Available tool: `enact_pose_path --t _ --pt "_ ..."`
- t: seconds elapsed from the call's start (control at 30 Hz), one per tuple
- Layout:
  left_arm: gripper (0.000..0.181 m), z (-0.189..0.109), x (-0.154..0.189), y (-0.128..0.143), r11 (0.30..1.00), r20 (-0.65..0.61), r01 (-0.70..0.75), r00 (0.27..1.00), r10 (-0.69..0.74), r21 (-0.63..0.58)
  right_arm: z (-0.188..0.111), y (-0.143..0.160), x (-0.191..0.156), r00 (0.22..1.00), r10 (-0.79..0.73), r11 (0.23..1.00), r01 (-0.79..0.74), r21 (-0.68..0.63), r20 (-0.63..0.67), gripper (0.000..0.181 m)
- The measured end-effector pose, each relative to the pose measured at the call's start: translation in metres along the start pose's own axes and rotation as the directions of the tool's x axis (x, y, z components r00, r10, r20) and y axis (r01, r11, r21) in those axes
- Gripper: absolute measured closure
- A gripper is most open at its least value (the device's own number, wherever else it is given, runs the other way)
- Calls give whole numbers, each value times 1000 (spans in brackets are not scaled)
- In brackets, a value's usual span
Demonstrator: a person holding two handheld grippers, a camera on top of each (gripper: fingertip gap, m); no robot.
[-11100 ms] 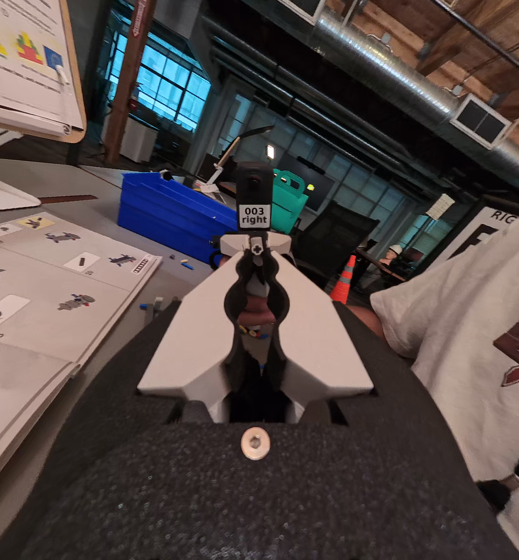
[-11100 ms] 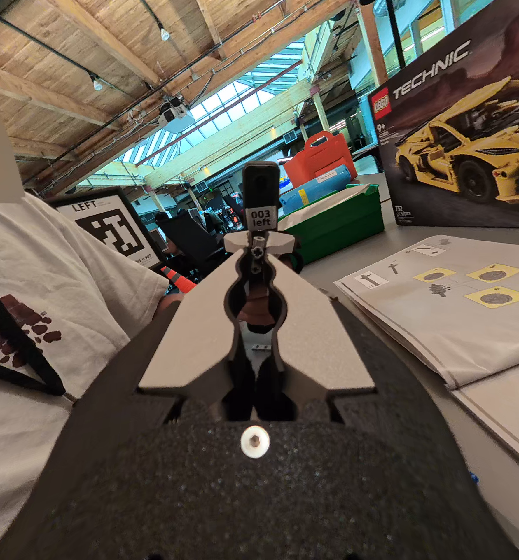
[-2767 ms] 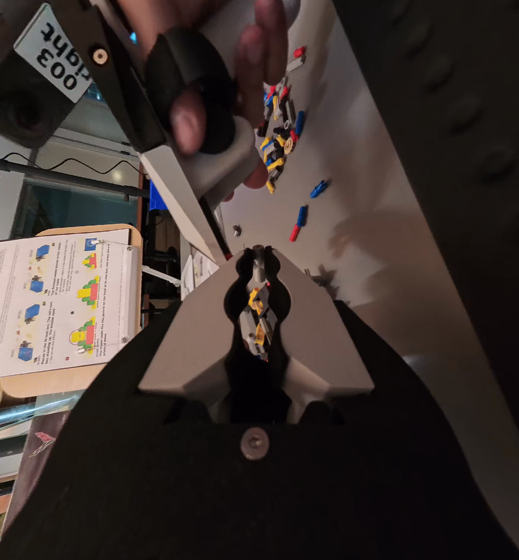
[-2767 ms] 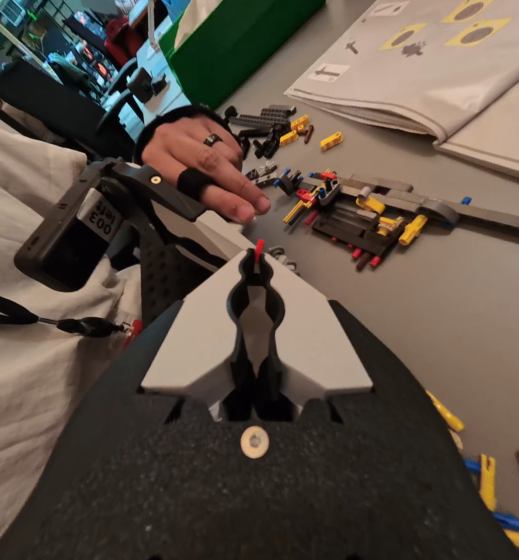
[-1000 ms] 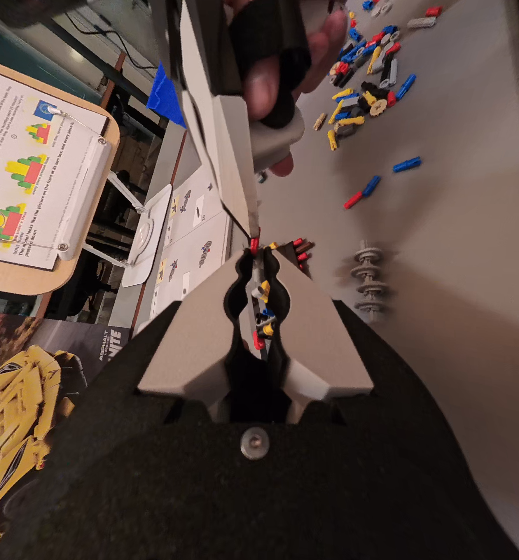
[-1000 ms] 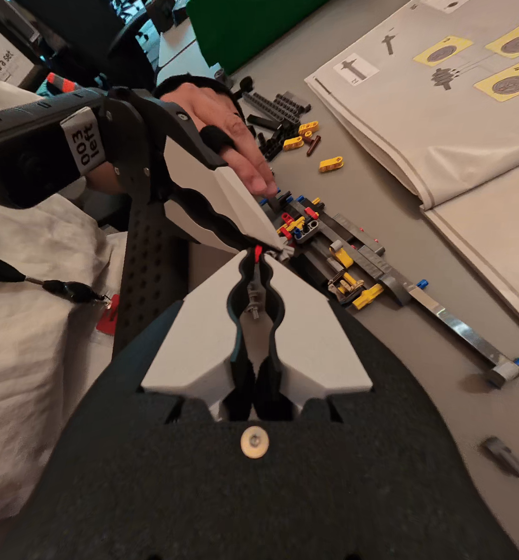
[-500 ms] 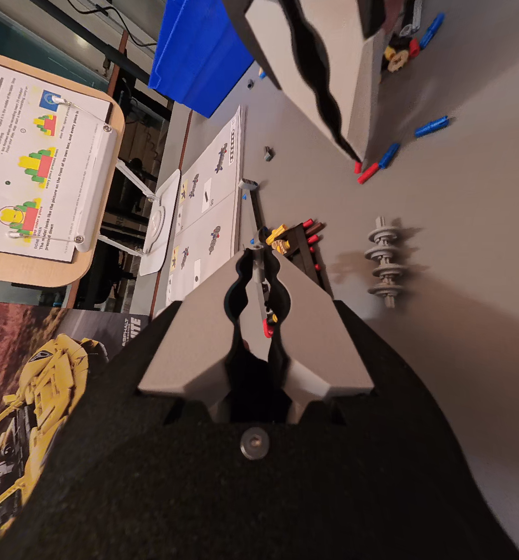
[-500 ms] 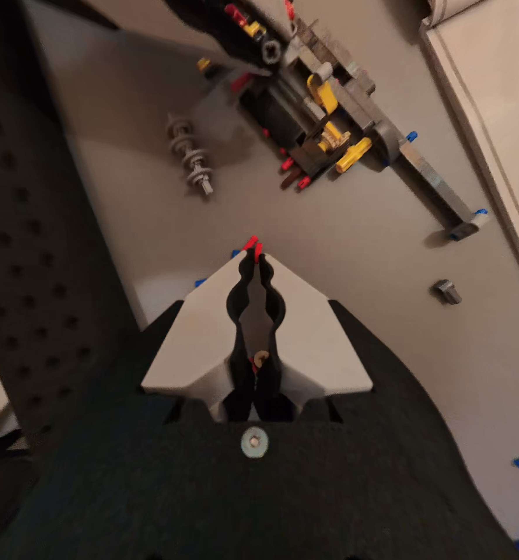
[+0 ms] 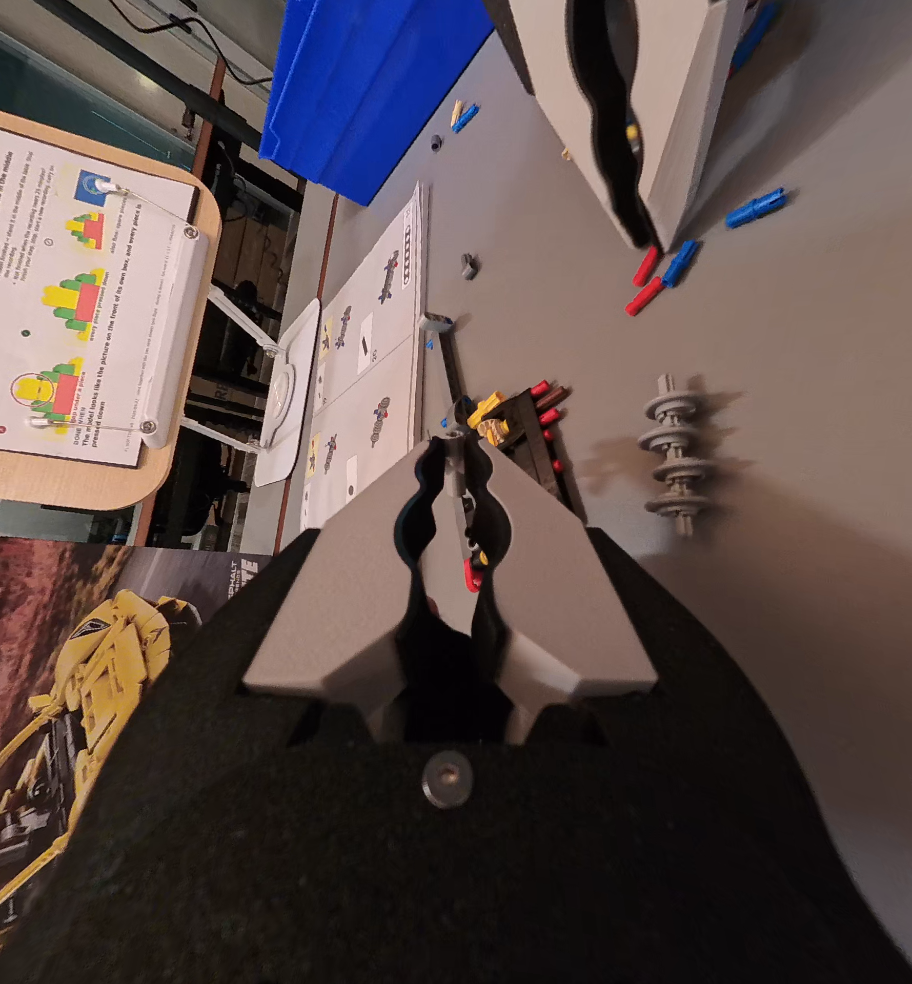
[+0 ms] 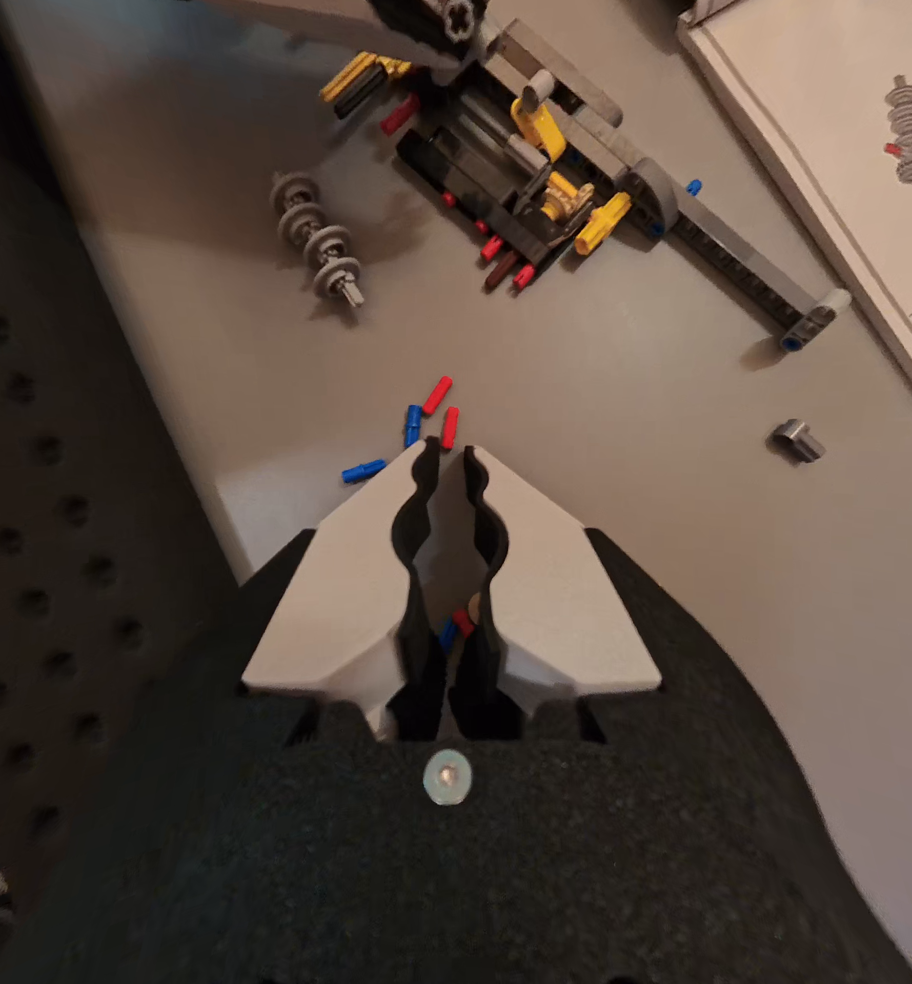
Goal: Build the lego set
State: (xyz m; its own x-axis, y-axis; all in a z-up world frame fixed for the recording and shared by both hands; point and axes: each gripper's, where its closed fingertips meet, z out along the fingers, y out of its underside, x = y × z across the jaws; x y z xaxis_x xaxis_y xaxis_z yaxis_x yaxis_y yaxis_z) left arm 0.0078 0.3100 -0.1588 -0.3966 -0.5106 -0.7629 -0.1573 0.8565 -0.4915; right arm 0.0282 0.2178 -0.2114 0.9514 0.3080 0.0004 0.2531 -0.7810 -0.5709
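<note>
My left gripper (image 9: 454, 446) is shut on the grey beam of the partly built lego assembly (image 9: 523, 420), which rests on the grey table. The assembly also shows in the right wrist view (image 10: 539, 160), with black, grey, yellow and red parts and a long grey beam. My right gripper (image 10: 449, 450) is slightly open and low over the table. A red pin (image 10: 449, 426) lies just off its tips, beside another red pin (image 10: 436, 395) and two blue pins (image 10: 412, 426). The right gripper also shows in the left wrist view (image 9: 648, 239). A grey gear shaft (image 10: 315, 239) lies to the left of the assembly.
An open instruction booklet (image 10: 842, 133) lies along the right of the table. A small grey piece (image 10: 794, 439) lies near it. A blue bin (image 9: 368, 90), a clipboard stand (image 9: 70, 298) and the yellow-car lego box (image 9: 70, 665) stand beyond the booklet. My right fingertips sit around 11 cm from my left ones. The small grey piece (image 10: 794, 439) lies around 12 cm away from my right fingertips. It is also in sight in the left wrist view (image 9: 469, 268).
My right gripper came away from the assembly and down to the loose pins. Its jaws parted and the red pin it held now lies on the table. My left gripper kept its hold.
</note>
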Motion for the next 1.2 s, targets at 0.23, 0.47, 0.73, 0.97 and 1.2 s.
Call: enact_pose_path --t 0.23,0.47,0.73,0.97,1.2 --pt "176 0 4 -2 1000 -11 -13 1000 13 3 4 -5 4 996 -24 998 29 64 -82 178" --pt "176 -1 6 -10 999 -25 16 1000 -15 42 3 -11 2 997 6 997 0 82 -73 179" --pt "176 -5 12 -26 986 14 -114 993 113 121 -33 -91 -25 951 228 890 -291 352 209 180" --pt "176 -6 17 -34 975 32 -171 985 168 139 -24 -83 -26 953 232 930 -276 244 196 181" --pt "176 -4 18 -26 968 41 -225 974 222 108 -18 -65 -16 955 254 942 -281 185 155 181"
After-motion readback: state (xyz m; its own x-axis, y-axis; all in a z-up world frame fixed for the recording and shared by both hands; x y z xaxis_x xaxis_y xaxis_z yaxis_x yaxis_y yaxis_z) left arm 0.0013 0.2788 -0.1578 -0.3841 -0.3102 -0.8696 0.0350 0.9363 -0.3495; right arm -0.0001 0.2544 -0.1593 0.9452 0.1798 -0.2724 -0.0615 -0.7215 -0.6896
